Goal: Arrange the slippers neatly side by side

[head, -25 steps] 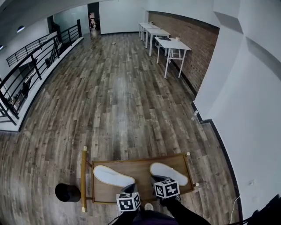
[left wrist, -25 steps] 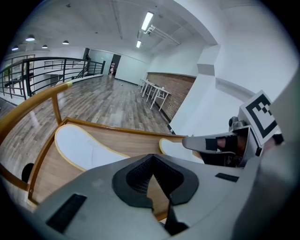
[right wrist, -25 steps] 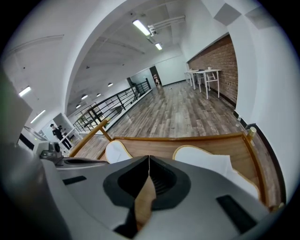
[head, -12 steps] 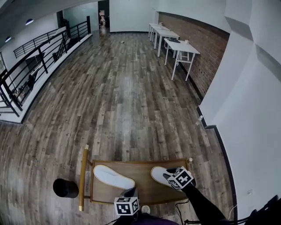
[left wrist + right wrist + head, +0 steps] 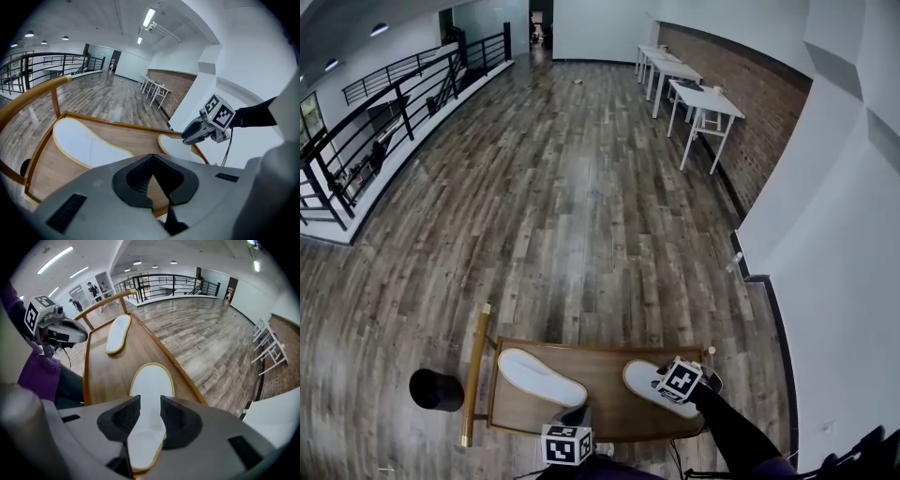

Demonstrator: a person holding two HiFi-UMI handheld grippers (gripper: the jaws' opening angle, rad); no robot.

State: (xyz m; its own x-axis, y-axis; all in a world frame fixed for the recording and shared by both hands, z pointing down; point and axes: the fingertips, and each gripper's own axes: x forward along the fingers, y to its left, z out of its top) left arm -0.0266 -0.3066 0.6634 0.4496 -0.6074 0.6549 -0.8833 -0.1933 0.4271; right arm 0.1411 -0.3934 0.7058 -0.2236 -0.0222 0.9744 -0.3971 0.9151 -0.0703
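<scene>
Two white slippers with tan edges lie flat on a wooden tray table [image 5: 602, 348]. The left slipper [image 5: 539, 377] [image 5: 86, 143] [image 5: 118, 333] slants at the tray's left. At the right lies the other slipper [image 5: 645, 382] [image 5: 180, 149] [image 5: 150, 390]. My right gripper [image 5: 666, 382] [image 5: 187, 136] [image 5: 150, 416] is at that slipper's right end; its jaws are opening, the slipper's end shows in the gap, and the pads are clear of it. My left gripper [image 5: 574, 417] [image 5: 152, 176] [image 5: 61, 329] is shut on nothing at the tray's front edge.
A raised rim [image 5: 117, 124] runs round the tray, with a wooden rail [image 5: 474, 373] along its left side. A black round object [image 5: 435, 389] stands on the plank floor to the left. A white wall [image 5: 834, 281] is close on the right; white tables [image 5: 698, 98] stand far off.
My right gripper has moved from the tray's front edge out to the right end of the right slipper. The left gripper has stayed at the front edge. Neither slipper has shifted.
</scene>
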